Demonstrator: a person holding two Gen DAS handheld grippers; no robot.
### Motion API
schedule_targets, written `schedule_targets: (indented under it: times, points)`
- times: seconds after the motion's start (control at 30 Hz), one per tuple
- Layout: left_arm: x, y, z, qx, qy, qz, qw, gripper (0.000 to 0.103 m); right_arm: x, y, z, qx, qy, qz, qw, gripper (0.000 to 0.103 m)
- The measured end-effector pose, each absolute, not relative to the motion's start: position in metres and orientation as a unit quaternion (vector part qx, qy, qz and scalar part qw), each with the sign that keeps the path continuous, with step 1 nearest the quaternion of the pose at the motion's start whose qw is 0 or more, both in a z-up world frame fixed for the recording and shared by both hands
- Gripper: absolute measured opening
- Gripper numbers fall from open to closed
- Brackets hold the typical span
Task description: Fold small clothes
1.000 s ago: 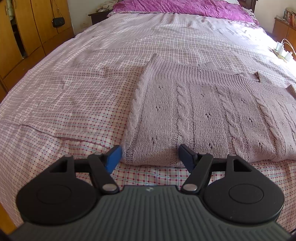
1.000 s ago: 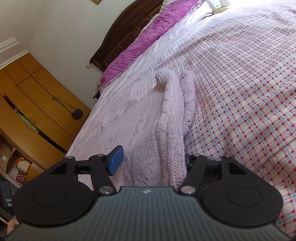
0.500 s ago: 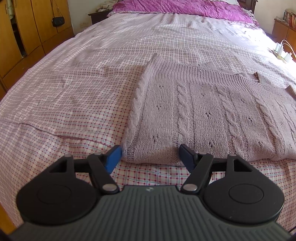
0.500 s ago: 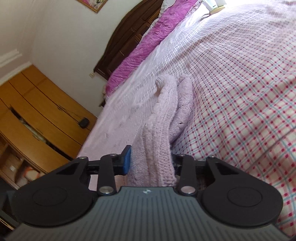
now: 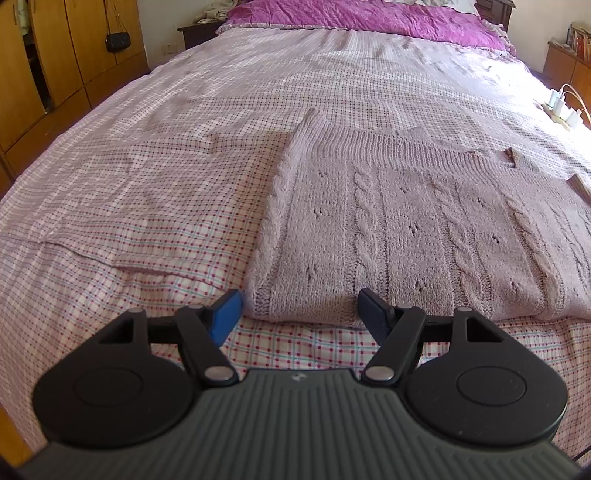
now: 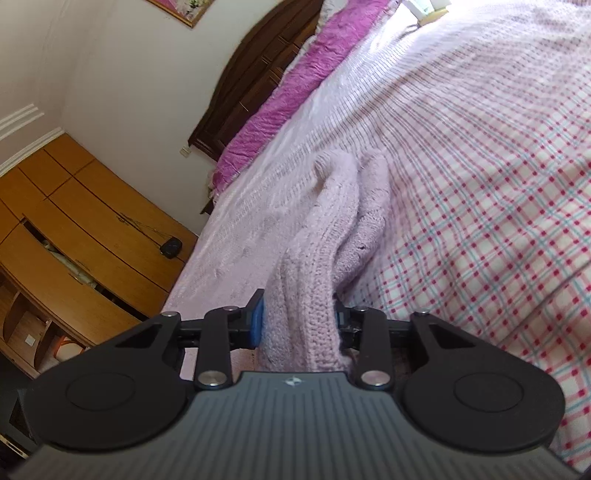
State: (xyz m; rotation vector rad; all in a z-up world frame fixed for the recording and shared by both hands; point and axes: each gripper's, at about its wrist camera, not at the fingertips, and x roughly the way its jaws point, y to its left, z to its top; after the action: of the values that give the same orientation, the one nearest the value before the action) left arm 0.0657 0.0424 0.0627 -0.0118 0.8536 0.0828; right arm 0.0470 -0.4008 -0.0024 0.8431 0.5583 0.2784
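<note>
A pale lilac cable-knit sweater [image 5: 424,236] lies spread flat on the checked bed, its folded near edge facing me in the left wrist view. My left gripper [image 5: 299,314] hovers open at that edge, blue pads either side of the near left corner, touching nothing. In the right wrist view the same sweater [image 6: 332,236] rises in a bunched ridge off the bed. My right gripper [image 6: 298,321] is shut on that bunched knit, lifting its end.
The bed [image 5: 166,166] wears a pink and red checked sheet, with a magenta cover [image 5: 362,14] at its head. Wooden wardrobes [image 5: 55,55] stand along the left. White chargers on a power strip [image 5: 561,107] lie at the right edge.
My right gripper has closed from open onto the sweater and raised it while tilting. The left gripper has barely moved.
</note>
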Motion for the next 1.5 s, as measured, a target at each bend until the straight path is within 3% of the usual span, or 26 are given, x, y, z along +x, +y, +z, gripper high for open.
schedule_targets:
  times: [0.5, 1.0, 1.37, 1.47, 1.5]
  points:
    - [0.056, 0.073, 0.103, -0.002, 0.375, 0.043, 0.926, 0.071, 0.063, -0.359, 0.075, 0.347, 0.233, 0.154, 0.895, 0.032]
    - [0.049, 0.124, 0.118, -0.012, 0.345, 0.057, 0.937, 0.071, 0.114, -0.205, 0.156, 0.237, 0.256, 0.256, 0.901, 0.030]
    - [0.038, 0.169, 0.107, -0.048, 0.342, 0.085, 0.935, 0.071, 0.154, -0.048, 0.101, 0.069, 0.364, 0.283, 0.885, 0.030]
    - [0.038, 0.177, 0.106, -0.058, 0.339, 0.083, 0.935, 0.071, 0.144, -0.023, 0.082, 0.035, 0.366, 0.277, 0.888, 0.034]
    - [0.039, 0.179, 0.106, -0.059, 0.339, 0.083, 0.935, 0.071, 0.140, -0.019, 0.080, 0.029, 0.360, 0.278, 0.890, 0.043]
